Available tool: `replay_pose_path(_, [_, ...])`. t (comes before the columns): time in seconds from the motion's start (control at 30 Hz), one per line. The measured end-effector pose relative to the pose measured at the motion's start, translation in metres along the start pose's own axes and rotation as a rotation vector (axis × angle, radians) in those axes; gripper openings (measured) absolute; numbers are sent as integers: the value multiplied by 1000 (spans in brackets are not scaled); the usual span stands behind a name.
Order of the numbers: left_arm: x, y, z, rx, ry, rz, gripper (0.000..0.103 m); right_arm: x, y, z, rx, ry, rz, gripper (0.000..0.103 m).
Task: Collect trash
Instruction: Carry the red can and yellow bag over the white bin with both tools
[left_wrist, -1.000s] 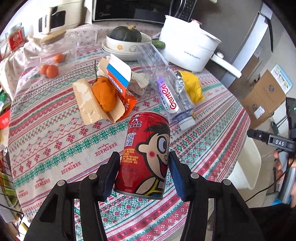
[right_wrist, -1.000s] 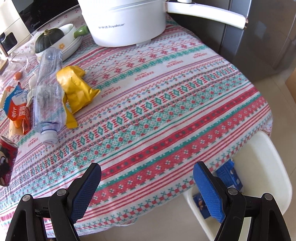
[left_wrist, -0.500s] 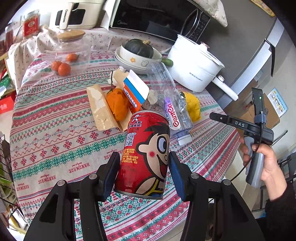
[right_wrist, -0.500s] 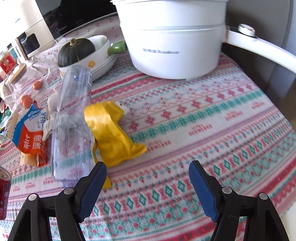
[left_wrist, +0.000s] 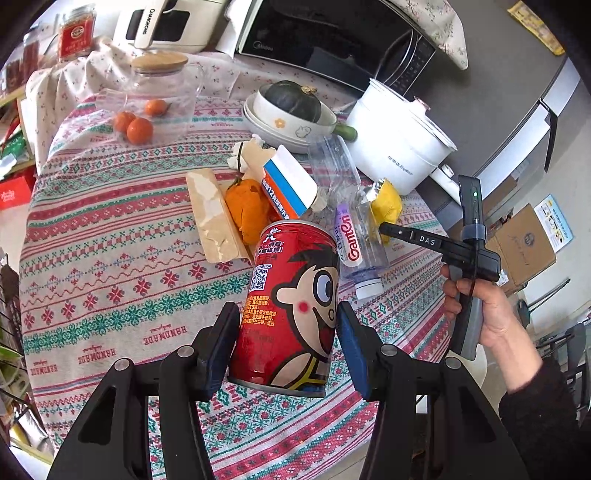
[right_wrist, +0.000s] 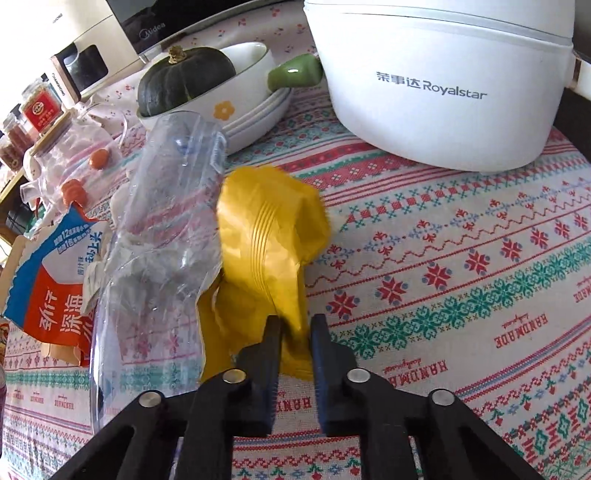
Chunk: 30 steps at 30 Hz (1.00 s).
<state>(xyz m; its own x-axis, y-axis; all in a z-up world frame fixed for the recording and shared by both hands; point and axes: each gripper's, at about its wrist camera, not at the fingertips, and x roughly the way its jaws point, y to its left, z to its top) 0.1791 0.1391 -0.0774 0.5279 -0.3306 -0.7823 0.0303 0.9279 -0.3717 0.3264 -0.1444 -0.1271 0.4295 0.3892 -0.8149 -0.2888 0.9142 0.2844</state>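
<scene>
Closing in over the last half second, my right gripper (right_wrist: 293, 334) has gone from wide open above the cloth to nearly shut, its fingers pinching the near end of the yellow wrapper (right_wrist: 269, 236). I take it as grasping that wrapper, though blur at the tips keeps me from swearing the hold is firm. My left gripper (left_wrist: 288, 328) is as it was, clenched on the red can (left_wrist: 291, 306), which hangs upright above the tablecloth (left_wrist: 110, 258) near the table's front edge.

Outward from the right fingers, the wrapper lies crumpled on the cloth, touching the crushed clear bottle (right_wrist: 162, 236) on its left. Beyond that bottle sits a torn blue and orange carton (right_wrist: 55, 280). The white cooker (right_wrist: 436, 81) stands behind, apart from the wrapper.

I judge the step in hand to be the pickup of a second piece of trash, with the can already collected. Next I need to lift the wrapper straight up and clear of the bottle, since a snagged fold could drag the bottle along. No bin shows in either view.
</scene>
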Motion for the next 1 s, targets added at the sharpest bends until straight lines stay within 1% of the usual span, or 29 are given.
replay_pose_path(0.07, [0, -2, 0, 1, -3, -4, 56, -7, 1, -4, -20, -3, -21, 6])
replay_pose_path(0.17, [-2, -6, 1, 7, -11, -13, 56, -24, 2, -10, -29, -14, -26, 5])
replay_pose_path(0.27, [-4, -13, 0, 11, -21, -24, 56, -52, 1, -20, -45, -26, -33, 5])
replay_pose_path(0.43, [-8, -33, -4, 46, -36, -46, 56, -105, 4, -38, -97, -34, -92, 5])
replay_pose_path(0.57, [-11, -52, -9, 76, -42, -71, 56, -147, 5, -59, -86, -54, -124, 5])
replay_pose_path(0.67, [-12, -67, -16, 102, -36, -85, 56, -169, 7, -77, -61, -66, -137, 5])
replay_pose_path(0.8, [-11, -89, -28, 154, -20, -99, 56, -186, 9, -106, -28, -72, -132, 5])
replay_pose_path(0.87, [-8, -99, -35, 183, -11, -101, 56, -188, 6, -121, -11, -61, -128, 5])
replay_pose_path(0.93, [-5, -107, -42, 203, 2, -106, 56, -188, 0, -131, 23, -22, -135, 5])
replay_pose_path(1.0, [-2, -113, -47, 222, 12, -106, 56, -194, -3, -134, 28, -33, -123, 5])
